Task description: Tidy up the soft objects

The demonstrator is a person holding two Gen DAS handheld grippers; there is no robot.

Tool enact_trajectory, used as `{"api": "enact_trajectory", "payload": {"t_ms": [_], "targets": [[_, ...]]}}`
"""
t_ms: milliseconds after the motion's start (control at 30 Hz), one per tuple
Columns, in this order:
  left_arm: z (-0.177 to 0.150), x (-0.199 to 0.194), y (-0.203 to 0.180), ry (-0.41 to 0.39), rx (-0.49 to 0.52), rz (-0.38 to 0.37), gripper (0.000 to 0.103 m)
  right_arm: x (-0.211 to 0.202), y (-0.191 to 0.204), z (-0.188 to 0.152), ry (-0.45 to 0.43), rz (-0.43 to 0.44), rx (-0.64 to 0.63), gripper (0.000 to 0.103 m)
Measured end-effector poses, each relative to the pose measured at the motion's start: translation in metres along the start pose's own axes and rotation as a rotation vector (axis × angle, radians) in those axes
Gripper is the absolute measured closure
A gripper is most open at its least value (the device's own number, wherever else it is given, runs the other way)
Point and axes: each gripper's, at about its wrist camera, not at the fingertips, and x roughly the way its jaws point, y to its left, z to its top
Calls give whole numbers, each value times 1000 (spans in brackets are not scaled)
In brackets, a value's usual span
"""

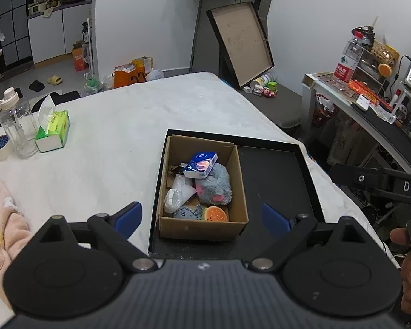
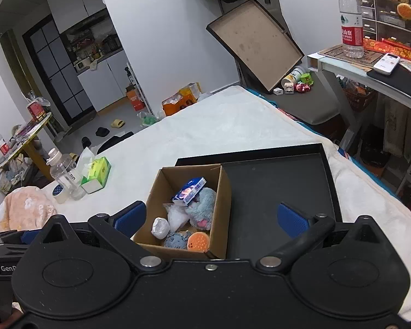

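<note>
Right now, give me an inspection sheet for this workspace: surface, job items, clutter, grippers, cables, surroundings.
Surface: white blanket over the bed, black tray on it.
Job's things: cardboard box in the tray's left part, holding a blue tissue pack, grey plush, white plastic bags, small blue plush and orange round toy.
Clutter: green tissue box, clear bottle, tape roll, pink cloth.
Grippers: left gripper open, empty; right gripper open, empty.
Cables: black cable at the desk.
Surroundings: crowded desk, tilted box lid.
</note>
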Motion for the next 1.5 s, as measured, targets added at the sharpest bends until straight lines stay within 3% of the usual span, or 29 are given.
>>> {"api": "enact_trajectory", "payload": {"t_ms": [567,1500], "targets": [[-19,-62,-24,-65,49,-26,8,-71,9,-25,-55,-12,-35,0],[-49,-112,-32,-98,72,-11,7,-125,9,-52,-70,-38,-50,0]]}}
